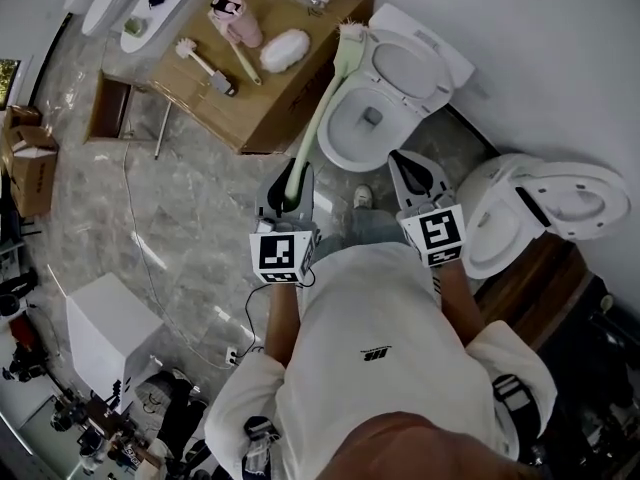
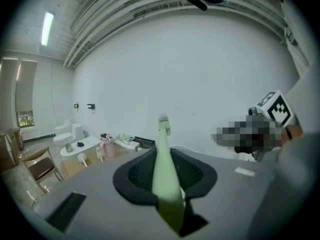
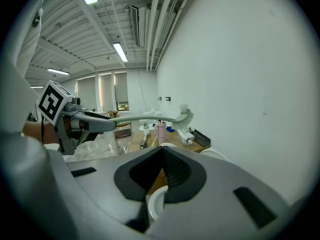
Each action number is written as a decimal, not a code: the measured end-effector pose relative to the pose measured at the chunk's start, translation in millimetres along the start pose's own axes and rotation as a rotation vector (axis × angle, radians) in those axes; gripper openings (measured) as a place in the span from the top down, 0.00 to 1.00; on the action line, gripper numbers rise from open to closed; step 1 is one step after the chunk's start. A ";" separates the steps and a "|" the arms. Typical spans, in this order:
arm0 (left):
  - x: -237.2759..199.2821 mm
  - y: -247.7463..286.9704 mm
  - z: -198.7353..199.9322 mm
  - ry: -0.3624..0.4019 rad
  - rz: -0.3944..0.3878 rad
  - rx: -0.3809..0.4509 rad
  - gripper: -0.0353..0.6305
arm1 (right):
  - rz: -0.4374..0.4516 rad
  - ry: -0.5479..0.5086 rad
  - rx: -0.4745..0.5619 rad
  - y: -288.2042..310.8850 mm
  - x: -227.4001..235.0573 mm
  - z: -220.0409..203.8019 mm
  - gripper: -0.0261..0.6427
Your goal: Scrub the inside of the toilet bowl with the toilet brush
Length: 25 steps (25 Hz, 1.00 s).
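A light green toilet brush [image 1: 322, 98] is held up in the air, its bristle head [image 1: 350, 36] over the gap between the wooden table and the toilet. My left gripper [image 1: 291, 176] is shut on its handle [image 2: 165, 176], and the bristle head [image 2: 163, 122] points away from me. The white toilet bowl [image 1: 345, 133] stands open just ahead, its lid [image 1: 418, 60] raised against the wall. My right gripper [image 1: 406, 160] hovers over the bowl's near right rim, shut with nothing in it [image 3: 161, 151]. The right gripper view shows the brush [image 3: 184, 117] at mid-height and the bowl's rim [image 3: 154, 204] below.
A wooden table [image 1: 270, 108] left of the toilet carries a pink bottle [image 1: 236, 18], a second brush [image 1: 205, 66] and other small items. Another white toilet [image 1: 545, 208] stands close on the right. A white box [image 1: 105, 333] and a cardboard box [image 1: 30, 163] sit on the marble floor at left.
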<state>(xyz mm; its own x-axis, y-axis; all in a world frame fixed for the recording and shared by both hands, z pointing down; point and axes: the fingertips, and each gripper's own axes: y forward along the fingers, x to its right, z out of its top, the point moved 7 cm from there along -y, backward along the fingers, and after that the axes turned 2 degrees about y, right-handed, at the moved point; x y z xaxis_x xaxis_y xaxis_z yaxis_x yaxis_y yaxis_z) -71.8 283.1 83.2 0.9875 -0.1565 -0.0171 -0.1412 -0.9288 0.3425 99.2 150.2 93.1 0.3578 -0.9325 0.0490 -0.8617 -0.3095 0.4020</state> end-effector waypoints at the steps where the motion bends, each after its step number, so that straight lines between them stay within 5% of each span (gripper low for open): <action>1: -0.2 7.8 -0.1 -0.003 0.000 -0.007 0.80 | 0.000 0.010 -0.006 4.4 7.4 -1.9 0.97; 13: -12.7 74.6 -18.7 -0.003 -0.055 -0.089 0.80 | -0.051 0.106 -0.081 41.9 54.1 -28.9 0.97; 25: -57.5 129.9 -31.2 0.076 -0.258 -0.145 0.80 | -0.213 0.200 -0.145 81.2 49.4 -38.2 0.97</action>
<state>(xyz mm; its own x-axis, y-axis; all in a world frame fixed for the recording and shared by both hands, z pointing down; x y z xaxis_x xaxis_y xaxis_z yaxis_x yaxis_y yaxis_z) -144.8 181.9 158.0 0.9926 0.1091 -0.0527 0.1211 -0.8761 0.4667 60.7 86.1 163.1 0.6009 -0.7899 0.1226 -0.7047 -0.4511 0.5476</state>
